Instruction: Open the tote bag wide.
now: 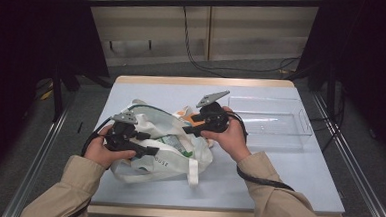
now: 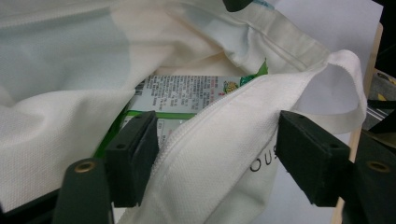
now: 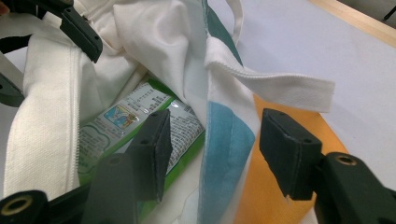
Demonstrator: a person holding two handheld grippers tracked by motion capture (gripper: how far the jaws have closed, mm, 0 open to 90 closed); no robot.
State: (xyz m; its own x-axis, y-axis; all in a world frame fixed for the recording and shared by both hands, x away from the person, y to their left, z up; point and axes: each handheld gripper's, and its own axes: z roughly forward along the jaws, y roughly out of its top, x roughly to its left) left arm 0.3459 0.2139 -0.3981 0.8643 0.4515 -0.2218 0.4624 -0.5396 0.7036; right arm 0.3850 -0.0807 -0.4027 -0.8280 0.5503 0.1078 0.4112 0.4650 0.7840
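Table (image 1: 298, 164) bare right of tote bag (image 1: 171, 160); left gripper (image 2: 215, 154), right gripper (image 3: 212, 149) fingers part-open, straddling rim.

On the white cloth bag (image 2: 224, 154) beside my left gripper's jaws I read the dark letters "OUS", in the high view "OUSE", while the green-edged packet (image 2: 187, 93) inside it carries dense small print too fine to read.

A pale blue table (image 1: 288, 168) carries a white tote bag (image 1: 170, 162) and, seemingly empty, a clear tray (image 1: 300, 125).
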